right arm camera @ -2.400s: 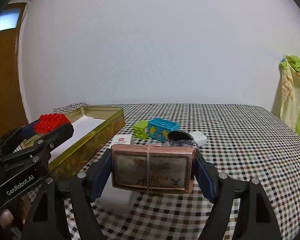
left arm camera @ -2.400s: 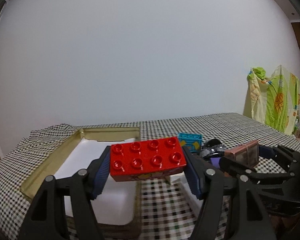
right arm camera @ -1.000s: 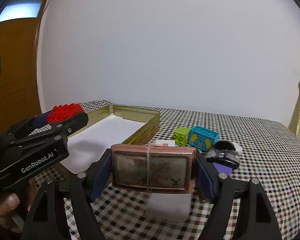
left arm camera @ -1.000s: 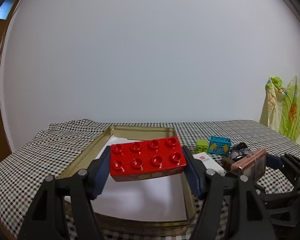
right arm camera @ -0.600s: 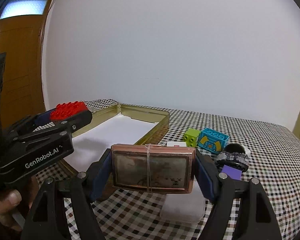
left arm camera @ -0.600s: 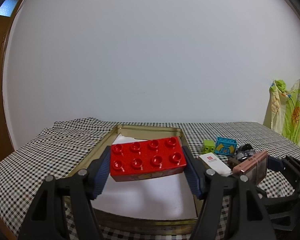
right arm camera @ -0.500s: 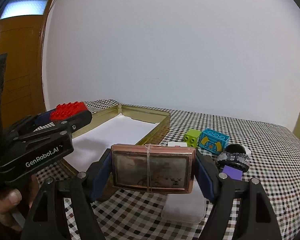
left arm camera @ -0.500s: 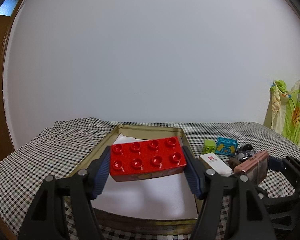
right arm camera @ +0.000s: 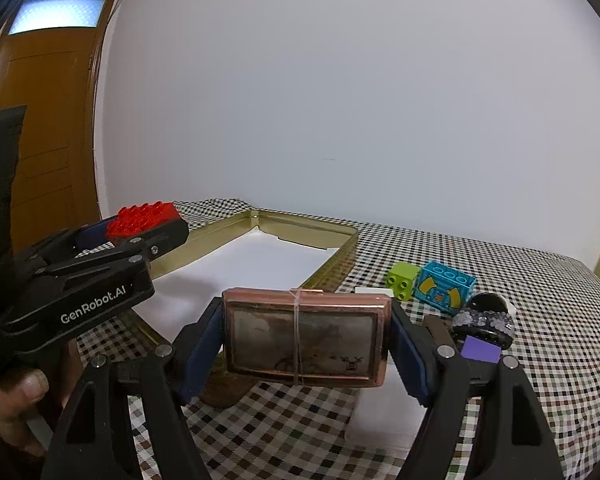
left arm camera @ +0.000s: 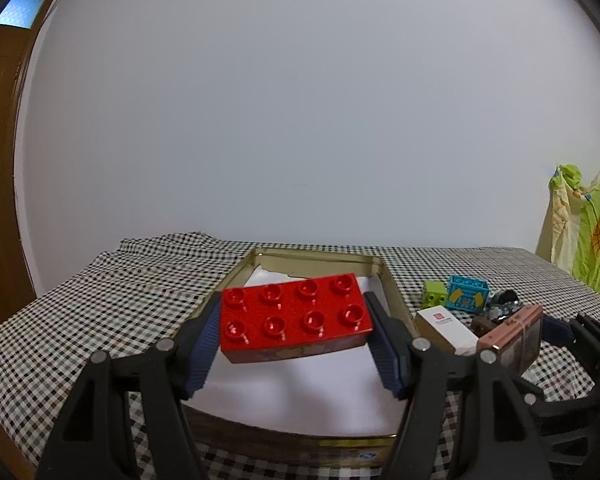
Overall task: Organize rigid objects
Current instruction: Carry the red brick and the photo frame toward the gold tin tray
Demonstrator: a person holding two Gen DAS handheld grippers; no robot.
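the left hand-held gripper (left arm camera: 296,346) is pinching a red eight-stud brick (left arm camera: 295,322) by its two short ends, blue pads pressed flat against it, studs facing up. the brick is hanging in the air over the near part of a shallow gold tin tray (left arm camera: 392,292), above the white sheet (left arm camera: 300,388) lining the tray floor; it is not touching the sheet.

the right hand-held gripper (right arm camera: 306,346) is gripping a copper-rimmed rectangular case (right arm camera: 306,338) by its short ends, the case standing on edge with its clouded face toward the camera and a thin band running around its middle. the case is being held off the checkered table (right arm camera: 560,320), just to the right of the tray's near corner. in the left wrist view the same case (left arm camera: 512,338) is showing at the right, beside the tray's outer wall.

on the table to the right of the tray, a white box (left arm camera: 446,328) is lying just beside the wall. behind it a lime green small brick (right arm camera: 402,276) and a blue printed brick (right arm camera: 446,286) are sitting side by side. near them, a dark glittery object (right arm camera: 482,322) with a purple patch is lying, too jumbled to identify.

a thumb (right arm camera: 18,394) is showing at the lower left of the right wrist view, wrapped on the left tool's handle.
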